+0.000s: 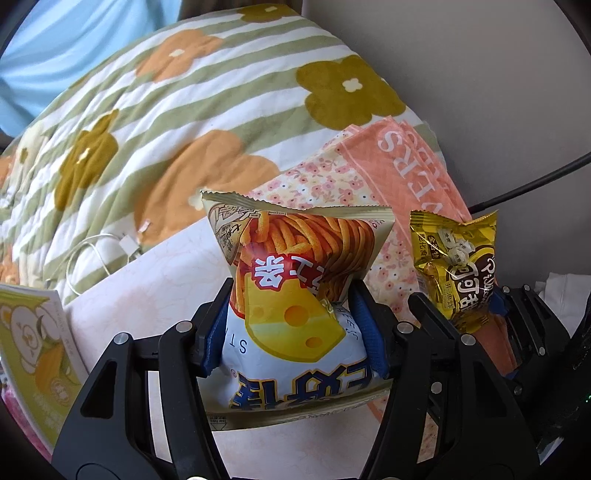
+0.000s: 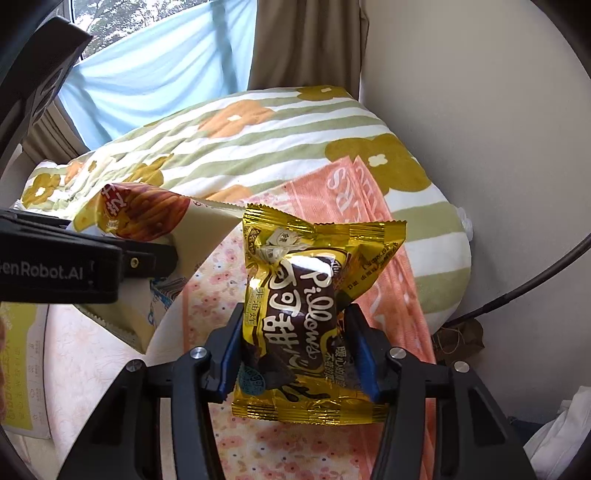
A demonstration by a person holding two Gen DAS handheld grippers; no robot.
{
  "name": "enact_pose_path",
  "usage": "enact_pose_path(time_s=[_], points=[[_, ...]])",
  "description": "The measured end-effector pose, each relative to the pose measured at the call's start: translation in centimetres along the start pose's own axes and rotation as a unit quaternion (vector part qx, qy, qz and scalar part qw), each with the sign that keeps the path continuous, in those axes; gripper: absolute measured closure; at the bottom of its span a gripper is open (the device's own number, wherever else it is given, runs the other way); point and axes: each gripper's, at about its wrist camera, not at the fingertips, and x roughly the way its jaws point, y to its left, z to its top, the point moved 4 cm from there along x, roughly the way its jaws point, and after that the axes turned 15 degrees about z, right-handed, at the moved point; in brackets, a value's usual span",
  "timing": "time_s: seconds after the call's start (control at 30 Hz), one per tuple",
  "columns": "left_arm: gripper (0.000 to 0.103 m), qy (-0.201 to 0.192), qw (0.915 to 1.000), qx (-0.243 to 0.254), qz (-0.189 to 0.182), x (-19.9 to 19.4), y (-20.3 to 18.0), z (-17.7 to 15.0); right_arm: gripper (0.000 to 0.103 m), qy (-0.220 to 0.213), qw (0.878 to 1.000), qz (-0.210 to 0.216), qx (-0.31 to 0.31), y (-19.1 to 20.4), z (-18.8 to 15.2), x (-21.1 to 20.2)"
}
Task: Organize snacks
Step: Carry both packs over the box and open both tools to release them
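Left wrist view: the left gripper (image 1: 295,321) clenches a cheese-stick snack bag (image 1: 295,295) above the bed sheet (image 1: 147,295). Beside it, the right gripper (image 2: 295,350) squeezes a gold Pillows snack packet (image 2: 314,295) over the floral towel (image 2: 388,266).

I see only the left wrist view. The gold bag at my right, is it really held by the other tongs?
Observer: Yes, the right tongs pinch the gold bag on both sides.
Operator: What is printed on its lower half?
Observer: "Pillows" in white on a brown patch.
Operator: What is behind the quilt?
Observer: A brown curtain and a window with trees outside.
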Motion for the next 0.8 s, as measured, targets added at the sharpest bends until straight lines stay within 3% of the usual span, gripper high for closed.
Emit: enact_pose_path(time_s=[0.4,0.63,0.8], points=[[0.046,-0.067,0.9941,-0.083,0.019,-9.4,4.5,-3.5,0.055,-0.028,0.996,0.041,-0.078,3.9,1.3,-6.3],[0.046,-0.122,0.9807,-0.147,0.040,-15.9,10.9,-6.9,0.055,-0.051,0.985,0.090,-0.141,9.0,3.1,-9.8],[0.046,-0.153,0.9665,-0.194,0.070,-19.5,17.5,-10.0,0.055,-0.066,0.971,0.136,-0.185,15.4,4.8,-11.3]])
